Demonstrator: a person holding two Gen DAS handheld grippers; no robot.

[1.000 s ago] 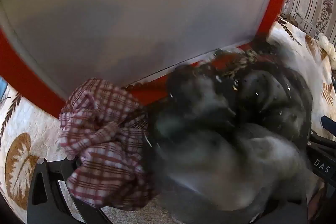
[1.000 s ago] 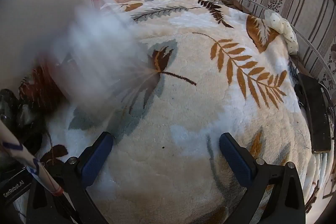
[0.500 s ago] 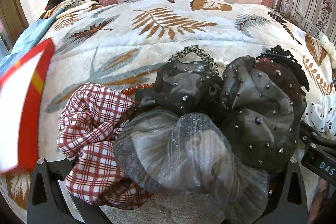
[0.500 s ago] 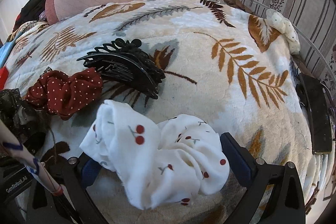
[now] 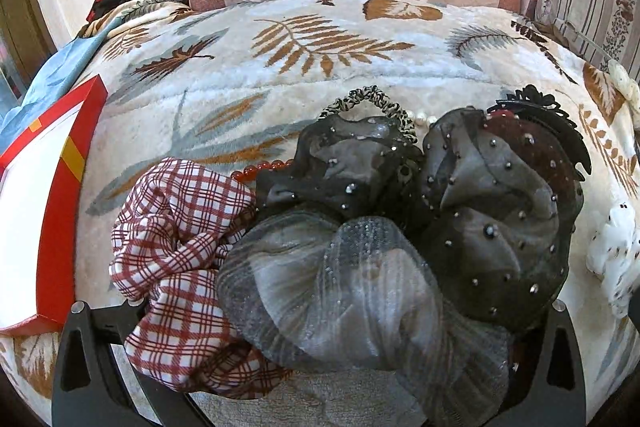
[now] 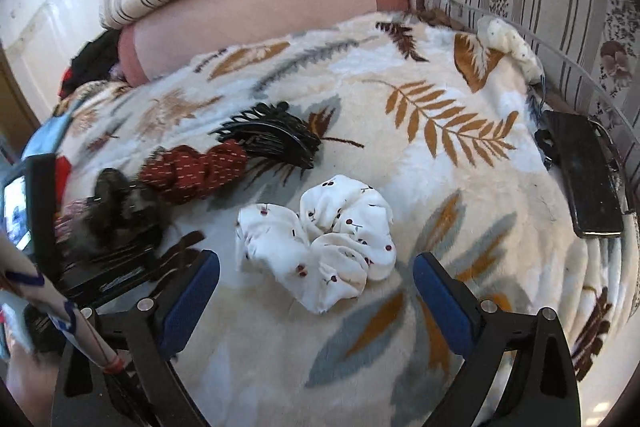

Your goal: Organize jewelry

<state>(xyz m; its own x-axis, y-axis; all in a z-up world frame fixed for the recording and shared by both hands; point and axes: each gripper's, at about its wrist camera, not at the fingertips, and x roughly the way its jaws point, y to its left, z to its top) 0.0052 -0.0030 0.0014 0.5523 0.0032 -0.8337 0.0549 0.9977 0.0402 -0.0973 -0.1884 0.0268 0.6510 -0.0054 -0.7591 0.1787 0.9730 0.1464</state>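
My left gripper [image 5: 316,307] is open, its black fingers spread wide around a heap on the leaf-print blanket. The heap holds a red plaid scrunchie [image 5: 180,255], a sheer grey scrunchie [image 5: 352,291], two dark studded scrunchies [image 5: 500,215], a leopard hair tie [image 5: 372,99], pearls [image 5: 420,117] and red beads [image 5: 260,169]. My right gripper [image 6: 316,287] is open, with blue pads [image 6: 192,291]. Just ahead of it lies a white cherry-print scrunchie [image 6: 332,239], untouched. Beyond are a black claw clip [image 6: 272,135] and a red dotted scrunchie [image 6: 196,171].
A red-edged white box [image 5: 60,207] lies at the blanket's left side. A dark phone [image 6: 584,179] rests at the right edge by the striped sofa arm. A pale dotted scrunchie [image 6: 508,43] sits at the far right corner. Cushions line the back.
The red and white box swung off to the left and the heap of scrunchies came into sight. My right gripper drew back, so the white scrunchie now lies ahead of its fingers.
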